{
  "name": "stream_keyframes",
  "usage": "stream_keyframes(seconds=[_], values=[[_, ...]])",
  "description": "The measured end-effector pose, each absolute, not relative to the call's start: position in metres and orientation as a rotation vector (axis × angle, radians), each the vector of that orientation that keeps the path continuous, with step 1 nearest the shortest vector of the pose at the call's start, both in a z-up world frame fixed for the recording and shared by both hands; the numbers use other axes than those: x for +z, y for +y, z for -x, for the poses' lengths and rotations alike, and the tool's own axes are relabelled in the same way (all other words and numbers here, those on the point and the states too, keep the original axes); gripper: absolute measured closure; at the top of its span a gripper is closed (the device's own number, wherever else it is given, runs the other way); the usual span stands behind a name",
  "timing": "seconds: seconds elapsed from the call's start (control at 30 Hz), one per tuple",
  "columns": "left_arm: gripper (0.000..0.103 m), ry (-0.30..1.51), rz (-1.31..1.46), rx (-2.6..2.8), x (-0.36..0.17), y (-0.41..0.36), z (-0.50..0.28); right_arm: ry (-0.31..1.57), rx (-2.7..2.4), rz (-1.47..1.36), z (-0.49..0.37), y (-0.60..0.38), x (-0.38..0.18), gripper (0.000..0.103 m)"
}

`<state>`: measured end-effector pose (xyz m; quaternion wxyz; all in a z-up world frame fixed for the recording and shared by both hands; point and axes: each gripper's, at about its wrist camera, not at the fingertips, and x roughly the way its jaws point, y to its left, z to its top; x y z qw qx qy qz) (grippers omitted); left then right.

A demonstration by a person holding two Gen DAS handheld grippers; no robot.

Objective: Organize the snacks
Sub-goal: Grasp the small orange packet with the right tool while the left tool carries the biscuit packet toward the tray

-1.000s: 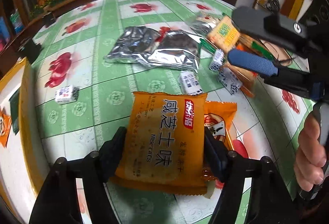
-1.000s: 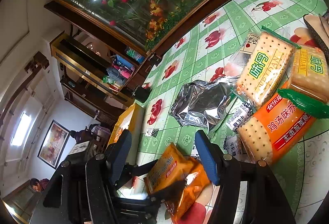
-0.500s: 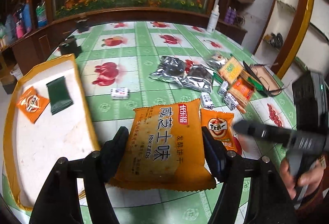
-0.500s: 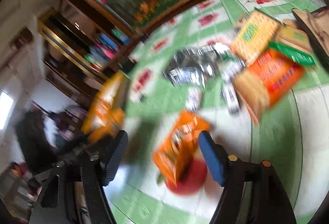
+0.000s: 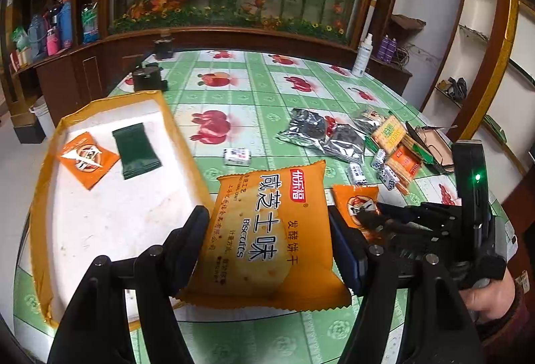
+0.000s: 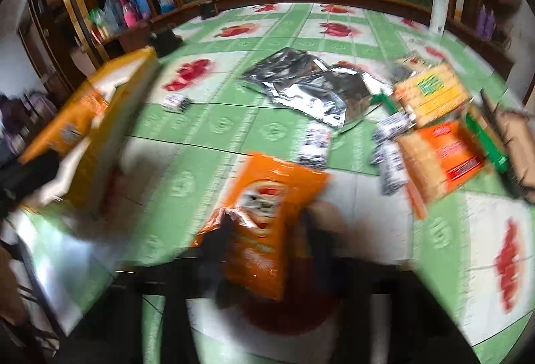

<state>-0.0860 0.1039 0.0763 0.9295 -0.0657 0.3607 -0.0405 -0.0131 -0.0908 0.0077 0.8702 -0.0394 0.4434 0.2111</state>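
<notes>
Left wrist view: the tray [image 5: 50, 230] with the orange rim sits on the left of the desk [image 5: 267, 96] and only has two snacks in it so far, a small orange packet [image 5: 87, 158] and a dark green sachet [image 5: 135, 150]. So the sorting looks barely started. The left gripper [image 5: 267, 240] has its jaws clamped on the sides of the big biscuit pack [image 5: 267, 230], held up beside the tray's near edge, not in it yet. Silver pouches [image 5: 321, 134], little wrapped candies and cracker packs are lying further right.

Right wrist view: pretty blurry, but the right gripper [image 6: 267, 230] is closing its jaws on the small orange snack bag [image 6: 267, 213], which sits between them on the desk. The cracker packs [image 6: 431, 96] wait off to the right.
</notes>
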Motion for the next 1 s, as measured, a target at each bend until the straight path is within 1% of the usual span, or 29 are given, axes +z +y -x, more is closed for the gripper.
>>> stream_keyframes(seconds=[0.1, 0.17, 0.6, 1.0], values=[[0.034, 0.734, 0.144, -0.073, 0.076, 0.110, 0.088, 0.935, 0.469, 0.040, 0.010, -0.104, 0.008, 0.087], [0.034, 0.730, 0.154, -0.068, 0.077, 0.113, 0.088, 0.939, 0.488, -0.004, 0.011, -0.112, 0.009, 0.089], [0.034, 0.692, 0.186, 0.028, 0.088, 0.152, 0.101, 0.866, 0.610, -0.127, 0.023, -0.110, 0.032, 0.089], [0.034, 0.700, 0.272, 0.180, 0.075, 0.219, 0.117, 0.807, 0.823, -0.056, 0.034, -0.027, 0.068, 0.089]])
